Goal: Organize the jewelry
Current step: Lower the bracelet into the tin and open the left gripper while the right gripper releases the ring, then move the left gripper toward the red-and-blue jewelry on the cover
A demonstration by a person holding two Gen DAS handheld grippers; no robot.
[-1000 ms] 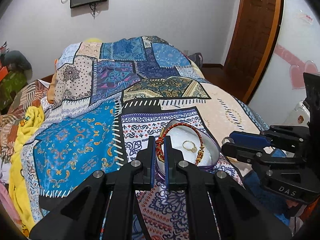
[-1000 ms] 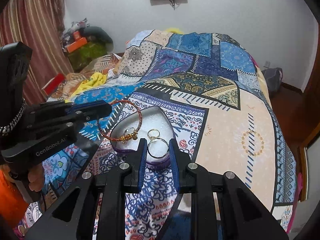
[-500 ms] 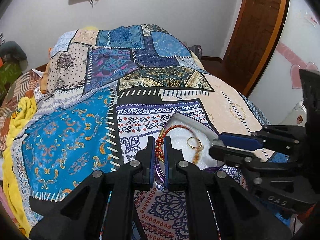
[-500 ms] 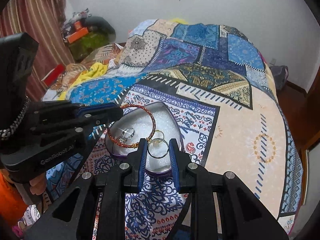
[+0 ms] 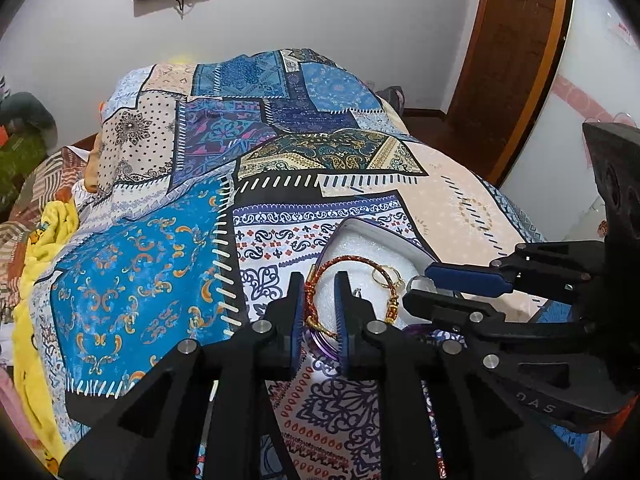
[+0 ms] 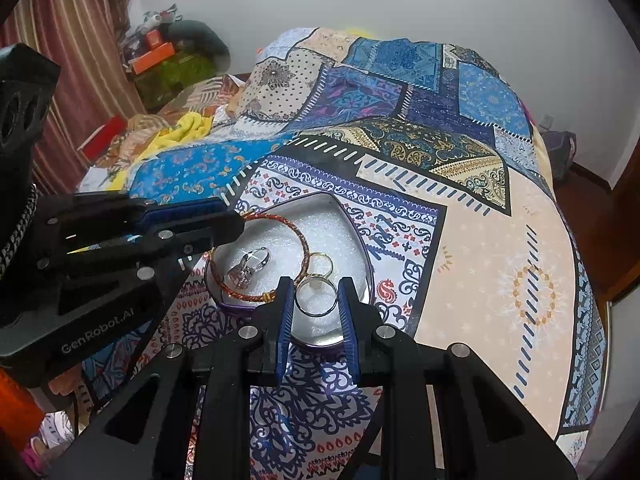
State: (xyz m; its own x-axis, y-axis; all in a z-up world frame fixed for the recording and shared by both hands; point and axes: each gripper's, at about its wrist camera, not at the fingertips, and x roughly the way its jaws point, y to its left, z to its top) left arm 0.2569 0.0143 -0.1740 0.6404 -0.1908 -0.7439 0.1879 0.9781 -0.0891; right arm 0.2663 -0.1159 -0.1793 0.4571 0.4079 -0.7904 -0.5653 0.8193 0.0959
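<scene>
From the left wrist camera, the left tool point(image 5: 319, 312) has its two fingers parted a little, with the red-and-gold braided bangle point(image 5: 316, 280) passing loosely between them; the blue pads do not press on it. The bangle lies over the near rim of a heart-shaped tin point(image 5: 384, 232) lined with white foam, which sits on the patchwork bedspread point(image 5: 152, 280). A gold ring point(image 5: 386, 274) rests on the foam to the right of the bangle. The right tool point(image 5: 418, 286) reaches in from the right, its tips over the tin. From the right wrist camera, the right tool point(image 6: 316, 300) is closed on a silver ring point(image 6: 317, 295), held flat between its blue pads just above the near part of the tin point(image 6: 352, 224). Inside the tin, the bangle point(image 6: 260, 258) circles a silver stone-set ring point(image 6: 250, 266), and the gold ring point(image 6: 322, 264) lies beside the bangle's right edge. The left tool point(image 6: 224, 220) enters from the left, its tips at the bangle's far side.
</scene>
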